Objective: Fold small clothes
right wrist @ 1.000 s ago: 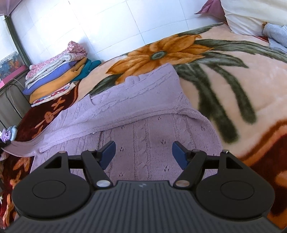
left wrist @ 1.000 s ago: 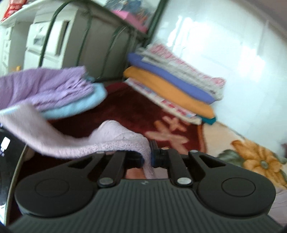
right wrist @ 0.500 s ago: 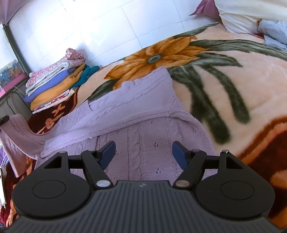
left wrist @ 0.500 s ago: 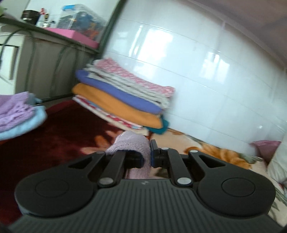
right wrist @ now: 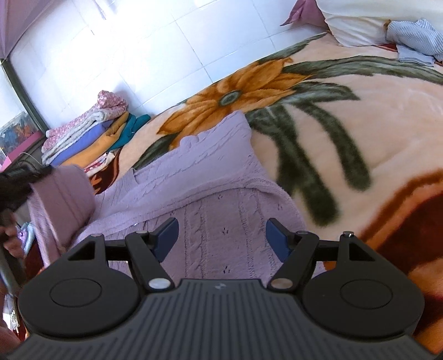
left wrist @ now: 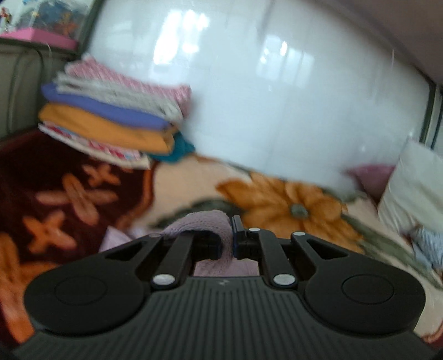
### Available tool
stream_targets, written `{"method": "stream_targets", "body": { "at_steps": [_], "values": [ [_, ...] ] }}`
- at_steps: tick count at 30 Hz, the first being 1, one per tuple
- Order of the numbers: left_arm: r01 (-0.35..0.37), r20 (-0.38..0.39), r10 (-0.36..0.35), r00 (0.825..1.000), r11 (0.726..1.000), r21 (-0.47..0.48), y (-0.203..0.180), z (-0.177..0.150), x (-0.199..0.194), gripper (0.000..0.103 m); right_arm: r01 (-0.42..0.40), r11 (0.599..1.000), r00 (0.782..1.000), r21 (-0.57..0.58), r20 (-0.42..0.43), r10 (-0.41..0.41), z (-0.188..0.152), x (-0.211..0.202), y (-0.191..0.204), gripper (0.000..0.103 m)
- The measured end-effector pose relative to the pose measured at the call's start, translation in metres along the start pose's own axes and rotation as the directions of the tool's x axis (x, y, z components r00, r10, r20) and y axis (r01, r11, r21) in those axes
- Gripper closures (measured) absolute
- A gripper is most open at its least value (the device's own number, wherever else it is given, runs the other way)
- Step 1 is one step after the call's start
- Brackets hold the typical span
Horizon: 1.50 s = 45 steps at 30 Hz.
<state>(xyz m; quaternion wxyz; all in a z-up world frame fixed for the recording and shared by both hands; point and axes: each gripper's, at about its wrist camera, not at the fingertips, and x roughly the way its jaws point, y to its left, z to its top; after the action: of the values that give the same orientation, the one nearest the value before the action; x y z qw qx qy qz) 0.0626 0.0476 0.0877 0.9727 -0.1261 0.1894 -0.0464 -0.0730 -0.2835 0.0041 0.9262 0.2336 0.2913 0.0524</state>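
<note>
A lilac cable-knit sweater (right wrist: pixel 216 188) lies spread on the flowered blanket (right wrist: pixel 346 124). One sleeve is folded across its upper part. My left gripper (left wrist: pixel 229 238) is shut on the other sleeve (left wrist: pixel 205 221) and holds it lifted. In the right wrist view that sleeve (right wrist: pixel 63 193) hangs at the left edge, above the sweater's left side. My right gripper (right wrist: pixel 221 238) is open and empty, low over the sweater's lower body.
A stack of folded clothes (left wrist: pixel 110 121) sits by the tiled wall; it also shows in the right wrist view (right wrist: pixel 91 135). Pillows (right wrist: pixel 360 25) and a striped cloth (right wrist: pixel 412 36) lie at the bed's far right. A dark red blanket border (left wrist: pixel 55 188) lies left.
My left gripper has swung right with the sleeve, from the bed's left edge towards the sweater. The sleeve now shows lifted in the right wrist view. The right gripper has stayed open and barely moved.
</note>
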Motion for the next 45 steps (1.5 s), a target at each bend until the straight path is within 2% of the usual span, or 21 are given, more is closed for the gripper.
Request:
{"method": "stream_targets", "body": {
  "at_steps": [5, 9, 11, 13, 16, 18, 19, 24, 32, 36, 42, 45],
  "values": [
    [0.03, -0.122, -0.034, 0.992, 0.999, -0.031, -0.012, -0.036, 0.027, 0.092, 0.003, 1.0, 1.0, -0.012, 0.006, -0.003, 0.0, -0.002, -0.003, 0.027],
    [0.066, -0.245, -0.082, 0.966, 0.995, -0.074, -0.013, -0.057, 0.045, 0.091, -0.002, 1.0, 1.0, -0.015, 0.009, 0.002, 0.001, -0.002, -0.004, 0.027],
    [0.066, -0.299, -0.088, 0.95, 0.994, -0.081, -0.013, -0.065, 0.05, 0.086, -0.004, 1.0, 1.0, -0.018, 0.004, 0.004, 0.003, 0.0, -0.003, 0.027],
    [0.075, -0.315, -0.094, 0.944, 0.995, -0.072, -0.012, -0.07, 0.047, 0.085, -0.013, 1.0, 1.0, -0.026, -0.005, 0.013, 0.006, 0.003, 0.0, 0.027],
    [0.106, -0.313, -0.119, 0.942, 0.993, -0.058, -0.011, -0.068, 0.033, 0.067, -0.037, 0.998, 0.999, -0.044, -0.021, 0.036, 0.011, 0.008, 0.01, 0.027],
    [0.126, -0.312, -0.139, 0.94, 0.99, -0.062, -0.01, -0.065, 0.021, 0.051, -0.059, 0.996, 0.998, -0.061, -0.033, 0.057, 0.016, 0.014, 0.02, 0.027],
    [0.124, -0.315, -0.135, 0.939, 0.991, -0.055, -0.01, -0.063, 0.015, 0.048, -0.068, 0.995, 0.997, -0.068, -0.038, 0.066, 0.018, 0.016, 0.026, 0.027],
    [0.056, -0.353, -0.045, 0.934, 0.998, 0.021, 0.0, -0.06, -0.012, 0.047, -0.136, 0.982, 0.989, -0.129, -0.069, 0.128, 0.024, 0.03, 0.064, 0.027],
    [-0.097, -0.404, 0.092, 0.91, 0.995, 0.01, 0.047, -0.062, -0.048, 0.047, -0.262, 0.94, 0.96, -0.217, -0.16, 0.23, 0.012, 0.048, 0.134, 0.027],
    [-0.133, -0.406, 0.126, 0.905, 0.991, 0.011, 0.064, -0.06, -0.066, 0.047, -0.303, 0.907, 0.947, -0.292, -0.194, 0.254, -0.001, 0.054, 0.169, 0.027],
    [-0.194, -0.394, 0.18, 0.901, 0.981, 0.005, 0.087, -0.054, -0.083, 0.047, -0.344, 0.822, 0.934, -0.455, -0.253, 0.251, -0.021, 0.071, 0.215, 0.027],
    [-0.238, -0.386, 0.221, 0.896, 0.971, 0.005, 0.098, -0.054, -0.089, 0.047, -0.349, 0.745, 0.934, -0.568, -0.279, 0.225, -0.03, 0.081, 0.239, 0.027]
  ]
}}
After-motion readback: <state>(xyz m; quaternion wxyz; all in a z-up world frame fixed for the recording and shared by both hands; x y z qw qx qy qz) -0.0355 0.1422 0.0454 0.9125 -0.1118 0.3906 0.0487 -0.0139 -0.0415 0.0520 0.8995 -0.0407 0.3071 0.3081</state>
